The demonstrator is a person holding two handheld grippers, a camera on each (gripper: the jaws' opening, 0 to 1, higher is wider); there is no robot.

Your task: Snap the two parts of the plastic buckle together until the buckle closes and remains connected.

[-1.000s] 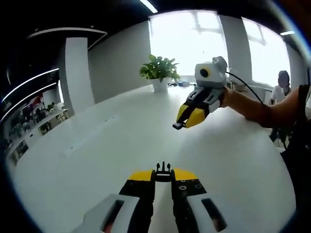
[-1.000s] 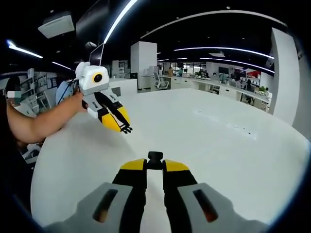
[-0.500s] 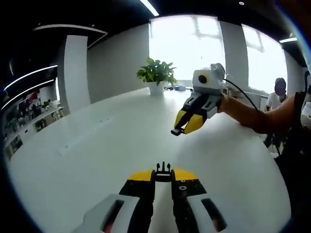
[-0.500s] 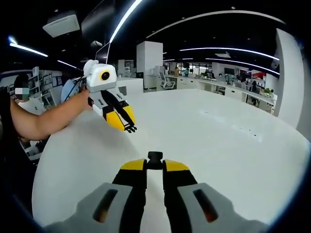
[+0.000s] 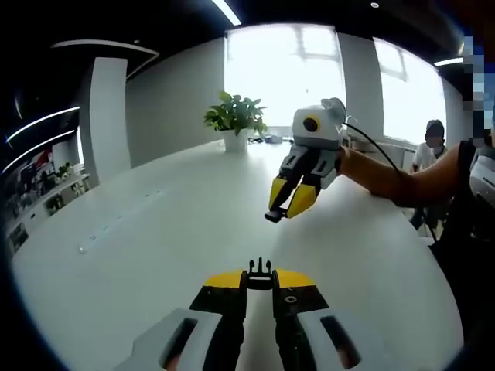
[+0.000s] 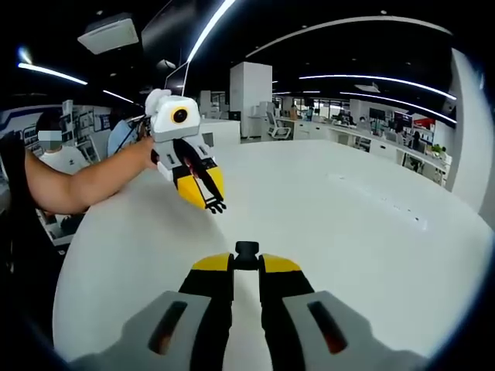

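My left gripper (image 5: 260,281) rises from the bottom of the left gripper view, shut on the black pronged buckle half (image 5: 260,270) that sticks out past its yellow tips. Ahead of it hangs my right gripper (image 5: 283,207), held by a bare arm, with a small black piece (image 5: 272,217) at its tip. From the bottom of the right gripper view, my right gripper (image 6: 247,264) is shut on the black socket half (image 6: 247,250). My left gripper (image 6: 207,198) hangs up and to the left there, its pronged half (image 6: 217,206) pointing down-right. The two halves are apart, above the white table (image 6: 363,232).
A potted plant (image 5: 232,119) stands at the table's far end by bright windows. A person's forearm (image 5: 402,182) reaches in from the right; another forearm (image 6: 77,184) enters from the left. A seated person (image 5: 430,151) is behind, with office desks (image 6: 348,133) in the distance.
Each gripper has drifted toward the middle of the other's view and looks a little nearer; both stay shut on their buckle halves.
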